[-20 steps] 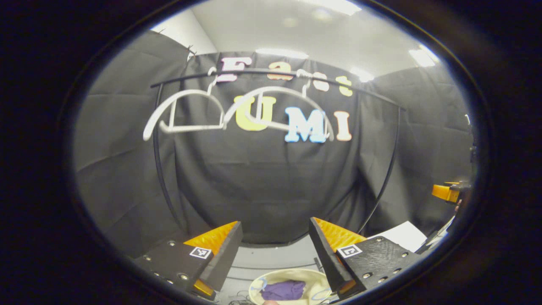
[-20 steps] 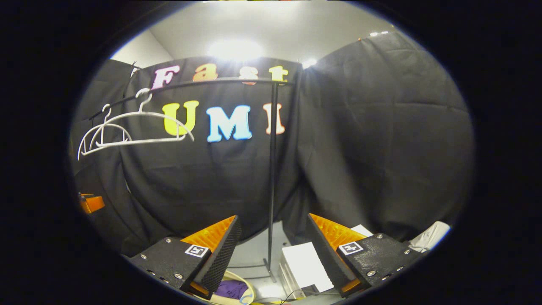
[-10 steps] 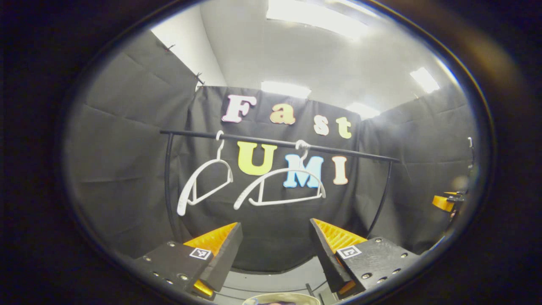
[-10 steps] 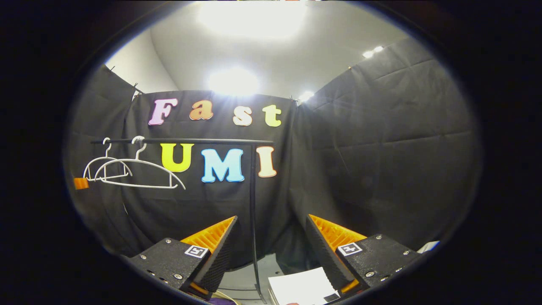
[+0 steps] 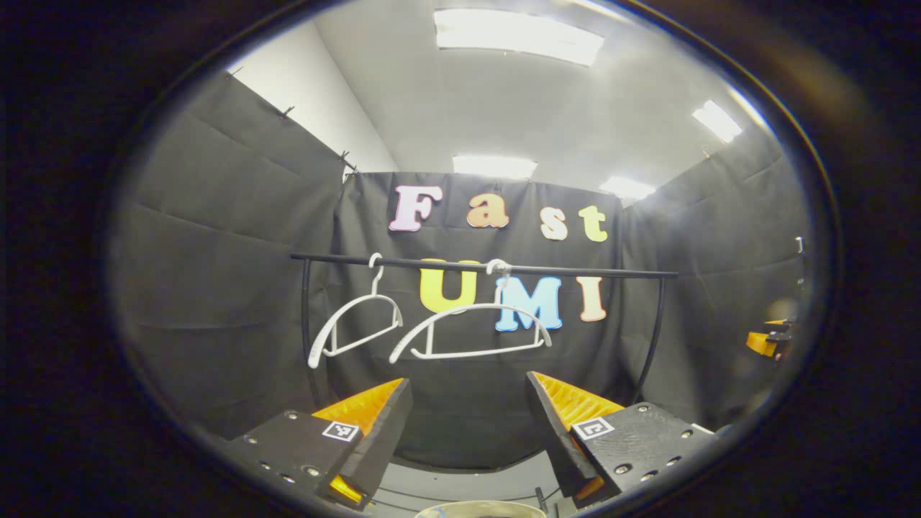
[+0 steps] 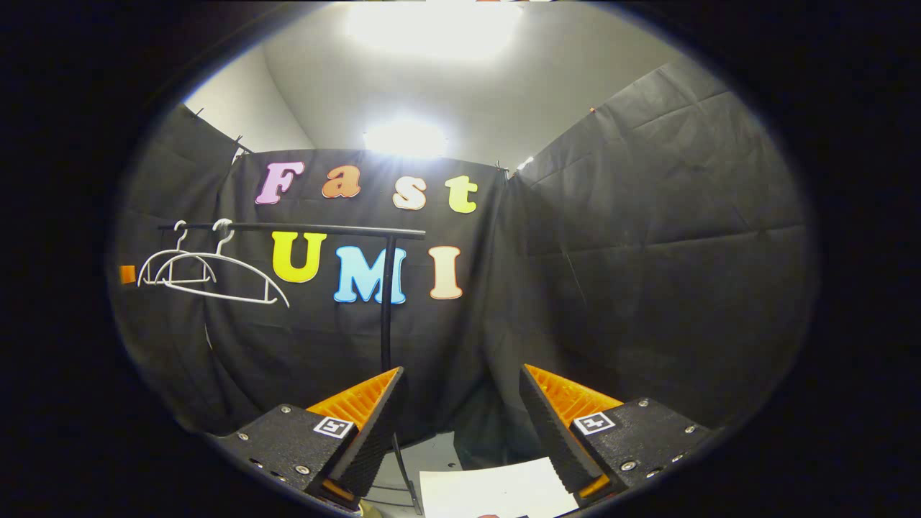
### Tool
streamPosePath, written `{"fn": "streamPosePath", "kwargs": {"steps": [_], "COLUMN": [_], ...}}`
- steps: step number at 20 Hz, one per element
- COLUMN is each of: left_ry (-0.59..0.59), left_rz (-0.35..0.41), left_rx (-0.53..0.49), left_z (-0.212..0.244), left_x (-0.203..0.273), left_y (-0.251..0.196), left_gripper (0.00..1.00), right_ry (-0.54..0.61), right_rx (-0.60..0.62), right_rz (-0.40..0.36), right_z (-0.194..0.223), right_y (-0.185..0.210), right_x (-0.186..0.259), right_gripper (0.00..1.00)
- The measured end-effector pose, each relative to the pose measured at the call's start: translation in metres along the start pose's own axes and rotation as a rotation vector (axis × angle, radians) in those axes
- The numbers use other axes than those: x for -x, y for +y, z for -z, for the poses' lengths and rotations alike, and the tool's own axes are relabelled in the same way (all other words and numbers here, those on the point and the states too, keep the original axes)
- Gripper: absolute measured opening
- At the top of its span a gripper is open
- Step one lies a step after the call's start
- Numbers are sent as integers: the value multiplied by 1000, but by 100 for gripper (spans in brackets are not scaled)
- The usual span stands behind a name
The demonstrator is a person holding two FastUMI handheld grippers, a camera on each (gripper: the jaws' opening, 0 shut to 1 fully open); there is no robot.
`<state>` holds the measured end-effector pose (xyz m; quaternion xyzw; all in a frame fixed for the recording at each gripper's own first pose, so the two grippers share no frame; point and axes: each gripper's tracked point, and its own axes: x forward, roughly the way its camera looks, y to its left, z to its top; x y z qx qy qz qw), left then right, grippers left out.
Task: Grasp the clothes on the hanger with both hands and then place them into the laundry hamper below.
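Note:
Two bare white hangers (image 5: 471,327) (image 5: 352,320) hang on the black rail (image 5: 482,267) well ahead of me; no garment is on them. In the right gripper view the same hangers (image 6: 216,277) hang at the far left on the rail (image 6: 302,229). The cream rim of the hamper (image 5: 481,509) peeks in at the bottom of the left gripper view. My left gripper (image 5: 468,396) stands open with nothing between its fingers. My right gripper (image 6: 460,385) is open and holds nothing too. An orange part of the right gripper (image 5: 764,339) shows at the far right of the left gripper view.
The rail's black upright (image 6: 386,302) stands just ahead of the right gripper. A white flat object (image 6: 496,491) lies on the floor below the right gripper. Black cloth walls close in the booth on all sides.
Both views have tilted up and drawn back from the rail. The hamper with the purple garment has slid almost out of the bottom of the left gripper view. Both grippers stayed open.

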<state>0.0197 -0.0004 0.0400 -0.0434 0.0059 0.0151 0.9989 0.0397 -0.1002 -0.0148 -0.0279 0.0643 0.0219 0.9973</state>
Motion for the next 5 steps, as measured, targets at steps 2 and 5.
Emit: {"fn": "streamPosePath", "kwargs": {"steps": [2, 5], "left_ry": [-26, -81], "left_rz": [-64, -86], "left_rx": [56, 143], "left_z": [5, 0], "left_x": [18, 55], "left_y": [-11, -36], "left_gripper": [85, 96], "right_ry": [-23, -49], "right_rx": [-25, -40], "right_rz": [-38, -102], "right_z": [-3, -1], "right_y": [-5, -16], "right_x": [0, 8], "right_gripper": [95, 95]}}
